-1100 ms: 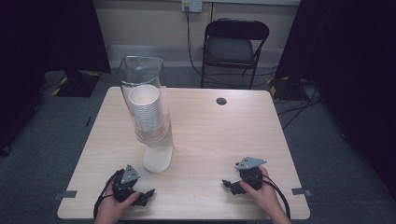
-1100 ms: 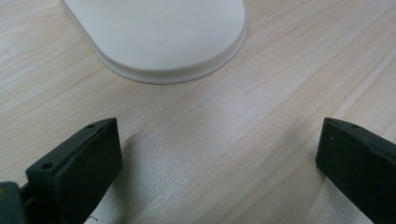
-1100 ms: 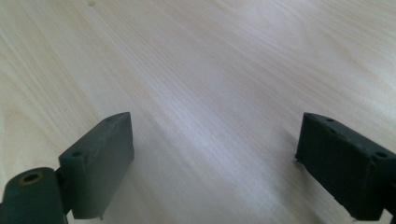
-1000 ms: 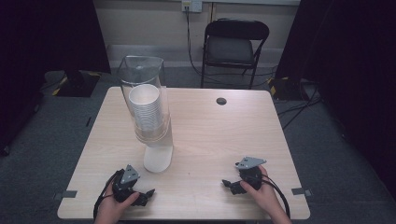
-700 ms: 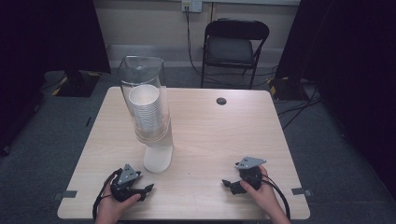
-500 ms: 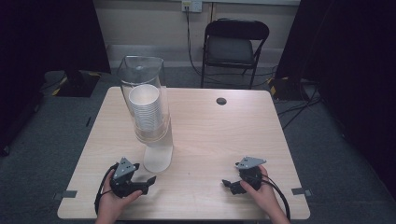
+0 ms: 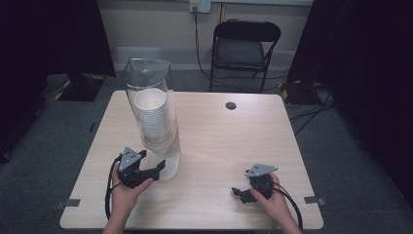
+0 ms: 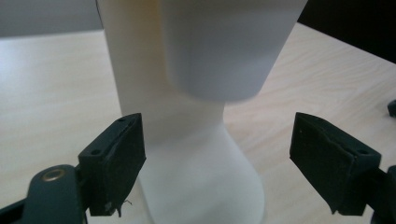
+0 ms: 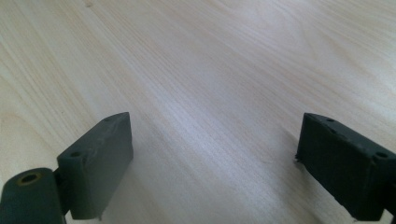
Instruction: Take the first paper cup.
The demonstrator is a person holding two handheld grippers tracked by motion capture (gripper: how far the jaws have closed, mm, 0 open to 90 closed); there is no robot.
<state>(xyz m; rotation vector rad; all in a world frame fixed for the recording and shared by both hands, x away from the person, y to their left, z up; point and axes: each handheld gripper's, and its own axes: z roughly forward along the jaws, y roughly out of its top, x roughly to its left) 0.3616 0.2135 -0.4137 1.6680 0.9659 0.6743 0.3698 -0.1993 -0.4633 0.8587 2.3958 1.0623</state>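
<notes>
A light wood counter [image 7: 219,146] fills the middle of the high view. A tall clear tube [image 7: 148,97] stands left of the middle, and a stack of white cups [image 7: 153,117] sits inside it. The tube rests on a white stand [image 7: 170,158] that gets thin in the middle and wide at the bottom. At the lower left of that view, a hand [image 7: 124,192] holds the left gripper [image 7: 157,168], which points to the right, at the white stand. In the left gripper view, the white stand [image 8: 196,163] is in the middle and the bottom of a white cup [image 8: 224,46] hangs out at the top. The two black fingers [image 8: 114,163] are spread wide, one on each side of the stand. They are close to it but not pinching it. At the lower right of the high view, another hand [image 7: 272,200] holds the right gripper [image 7: 241,192] low on the counter, well apart from the tube. In the right gripper view its black fingers [image 9: 98,163] are spread wide too, with bare wood [image 9: 210,93] between them. A small dark round hole [image 7: 231,105] is near the far edge of the counter. A black folding chair [image 7: 246,48] stands behind the counter at the top of the high view, on the grey floor [image 7: 341,146].
</notes>
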